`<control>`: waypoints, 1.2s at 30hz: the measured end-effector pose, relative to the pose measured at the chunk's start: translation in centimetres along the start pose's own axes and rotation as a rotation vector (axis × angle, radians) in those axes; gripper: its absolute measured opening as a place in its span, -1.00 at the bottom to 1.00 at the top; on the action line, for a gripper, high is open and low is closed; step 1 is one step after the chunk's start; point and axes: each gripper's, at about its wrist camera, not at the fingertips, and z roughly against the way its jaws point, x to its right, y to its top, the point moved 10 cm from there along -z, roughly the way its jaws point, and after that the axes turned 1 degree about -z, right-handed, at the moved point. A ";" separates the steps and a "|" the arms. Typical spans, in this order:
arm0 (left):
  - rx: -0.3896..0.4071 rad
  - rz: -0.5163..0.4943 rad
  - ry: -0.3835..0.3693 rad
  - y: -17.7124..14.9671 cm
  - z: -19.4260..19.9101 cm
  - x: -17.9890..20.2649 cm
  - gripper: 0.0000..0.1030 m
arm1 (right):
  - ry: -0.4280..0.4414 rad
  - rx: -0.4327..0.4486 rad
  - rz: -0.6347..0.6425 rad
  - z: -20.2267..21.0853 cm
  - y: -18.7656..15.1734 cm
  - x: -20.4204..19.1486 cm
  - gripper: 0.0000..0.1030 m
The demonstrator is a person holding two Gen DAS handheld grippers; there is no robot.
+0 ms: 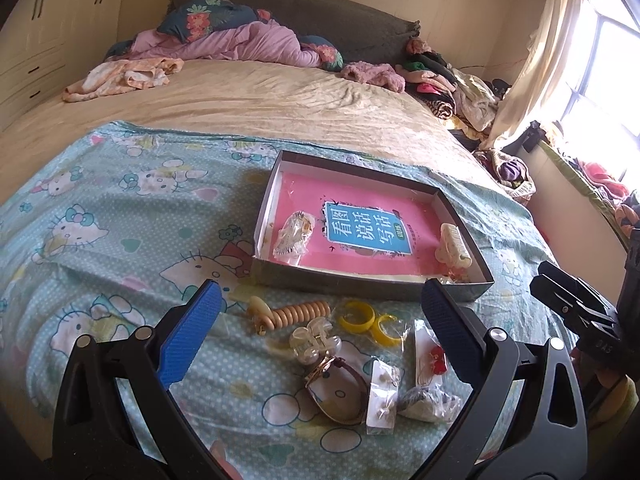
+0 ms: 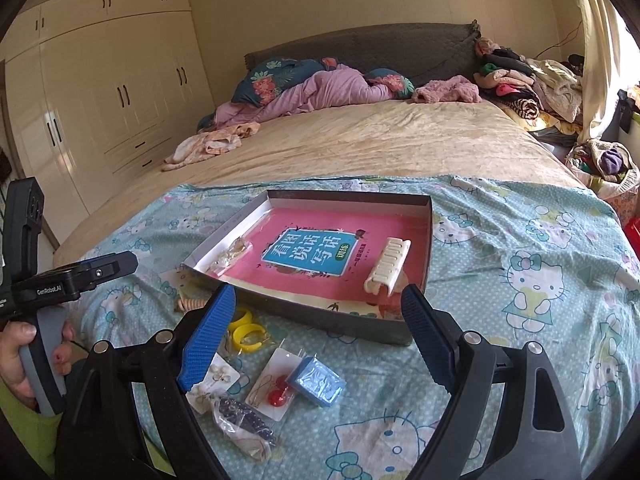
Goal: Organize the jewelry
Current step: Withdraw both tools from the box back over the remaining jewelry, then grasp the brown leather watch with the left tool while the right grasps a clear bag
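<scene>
A shallow grey box (image 1: 360, 280) lined with a pink book lies on the patterned bedspread. It holds a bagged trinket (image 1: 292, 236) and a cream hair clip (image 1: 454, 246). My left gripper (image 1: 320, 286) is open over loose pieces in front of the box: a wooden spiral band (image 1: 296, 314), yellow hoops (image 1: 364, 320), a clear claw clip (image 1: 316, 340), a watch (image 1: 340, 384) and a pearl earring card (image 1: 382, 396). My right gripper (image 2: 318, 290) is also open and holds nothing. It hovers above a red earring card (image 2: 272, 388), a blue packet (image 2: 320, 380) and the box front (image 2: 304, 312).
A bag of dark beads (image 2: 244, 424) lies nearest me. A hand (image 2: 16, 360) holds the left gripper's handle at the left edge. Pillows and a pink quilt (image 2: 320, 88) sit at the headboard, clothes (image 2: 520, 80) pile up at the right, and wardrobes (image 2: 120, 92) line the left wall.
</scene>
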 end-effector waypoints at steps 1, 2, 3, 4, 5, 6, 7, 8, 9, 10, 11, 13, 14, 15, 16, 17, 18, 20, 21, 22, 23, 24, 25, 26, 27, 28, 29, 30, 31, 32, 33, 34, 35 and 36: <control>-0.003 0.000 0.003 -0.2 0.0 -0.1 0.81 | 0.003 -0.002 0.002 0.1 -0.2 -0.1 0.63; -0.005 0.000 0.007 -0.4 0.1 -0.2 0.81 | 0.006 -0.006 0.004 0.1 -0.4 -0.3 0.63; -0.007 0.001 0.010 -0.6 0.1 -0.3 0.81 | 0.009 -0.010 0.007 0.1 -0.5 -0.4 0.63; -0.010 0.002 0.012 -0.8 0.1 -0.4 0.81 | 0.012 -0.013 0.009 0.1 -0.7 -0.6 0.63; -0.013 0.003 0.014 -1.0 0.2 -0.5 0.81 | 0.014 -0.017 0.012 0.2 -0.8 -0.7 0.63; -0.015 0.004 0.016 -1.2 0.2 -0.6 0.81 | 0.019 -0.020 0.017 0.2 -1.0 -0.9 0.63; -0.019 0.005 0.019 -1.4 0.2 -0.7 0.81 | 0.021 -0.023 0.020 0.3 -1.2 -1.0 0.63; -0.023 0.006 0.021 -1.7 0.2 -0.8 0.81 | 0.023 -0.025 0.025 0.4 -1.4 -1.2 0.63; -0.027 0.005 0.023 -1.9 0.2 -0.8 0.81 | 0.026 -0.028 0.029 0.4 -1.6 -1.3 0.63; -0.029 0.004 0.026 -2.1 0.3 -0.8 0.81 | 0.029 -0.035 0.033 0.5 -1.9 -1.5 0.63; -0.031 0.003 0.028 -2.2 0.3 -0.9 0.81 | 0.031 -0.042 0.037 0.4 -2.1 -1.6 0.63; -0.029 0.004 0.026 -2.5 0.4 -1.0 0.81 | 0.035 -0.055 0.045 0.4 -2.7 -1.9 0.63; -0.029 0.002 0.033 -2.6 0.5 -1.0 0.81 | 0.038 -0.062 0.050 0.3 -3.0 -2.0 0.63; -0.031 0.000 0.041 -2.8 0.5 -1.2 0.81 | 0.039 -0.068 0.053 0.3 -3.3 -2.1 0.63; -0.034 0.000 0.045 -2.9 0.4 -1.3 0.81 | 0.042 -0.076 0.056 0.2 -3.6 -2.3 0.63; -0.039 0.003 0.046 -3.2 0.4 -1.4 0.81 | 0.045 -0.082 0.059 0.2 -3.9 -2.5 0.63; -0.042 0.005 0.048 -3.4 0.4 -1.4 0.81 | 0.047 -0.089 0.062 0.2 -4.2 -2.6 0.63; -0.050 0.003 0.057 -3.8 0.3 -1.6 0.81 | 0.054 -0.100 0.072 0.1 -4.7 -2.9 0.63; -0.051 -0.004 0.063 -4.1 0.3 -1.7 0.81 | 0.055 -0.106 0.076 0.1 -5.0 -3.1 0.63; -0.052 -0.013 0.072 -4.3 0.2 -1.7 0.81 | 0.058 -0.113 0.081 0.0 -5.3 -3.2 0.63; -0.055 -0.017 0.078 -4.5 0.2 -1.8 0.81 | 0.062 -0.121 0.086 0.0 -5.6 -3.4 0.63; -0.059 -0.018 0.080 -4.7 0.1 -1.9 0.81 | 0.064 -0.129 0.091 0.0 -5.9 -3.6 0.63; -0.065 -0.017 0.079 -4.9 -0.1 -1.9 0.81 | 0.068 -0.137 0.098 -0.2 -6.2 -3.8 0.63; -0.069 -0.018 0.081 -5.2 -0.2 -2.0 0.81 | 0.069 -0.142 0.105 -0.2 -6.4 -4.0 0.63; -0.073 -0.020 0.086 -5.4 -0.2 -2.0 0.81 | 0.070 -0.148 0.111 -0.3 -6.7 -4.2 0.63; -0.078 -0.022 0.091 -5.6 -0.3 -2.1 0.81 | 0.074 -0.155 0.117 -0.4 -6.9 -4.4 0.63; -0.082 -0.024 0.091 -5.8 -0.4 -2.2 0.81 | 0.078 -0.160 0.122 -0.4 -7.2 -4.6 0.63; -0.085 -0.025 0.094 -6.0 -0.5 -2.3 0.81 | 0.079 -0.166 0.126 -0.5 -7.5 -4.7 0.63; -0.086 -0.026 0.093 -6.2 -0.5 -2.3 0.81 | 0.084 -0.173 0.132 -0.6 -7.7 -4.8 0.63; -0.088 -0.026 0.091 -6.4 -0.7 -2.3 0.81 | 0.088 -0.178 0.137 -0.7 -8.0 -5.0 0.63; -0.093 -0.023 0.090 -6.6 -0.8 -2.3 0.81 | 0.086 -0.183 0.144 -0.8 -8.2 -5.1 0.63; -0.099 -0.021 0.087 -6.9 -0.9 -2.4 0.81 | 0.089 -0.190 0.151 -0.9 -8.4 -5.3 0.63; -0.104 -0.024 0.089 -7.1 -1.0 -2.3 0.81 | 0.091 -0.195 0.158 -1.0 -8.7 -5.4 0.63; -0.108 -0.029 0.092 -7.3 -1.2 -2.3 0.81 | 0.089 -0.200 0.165 -1.1 -8.9 -5.6 0.63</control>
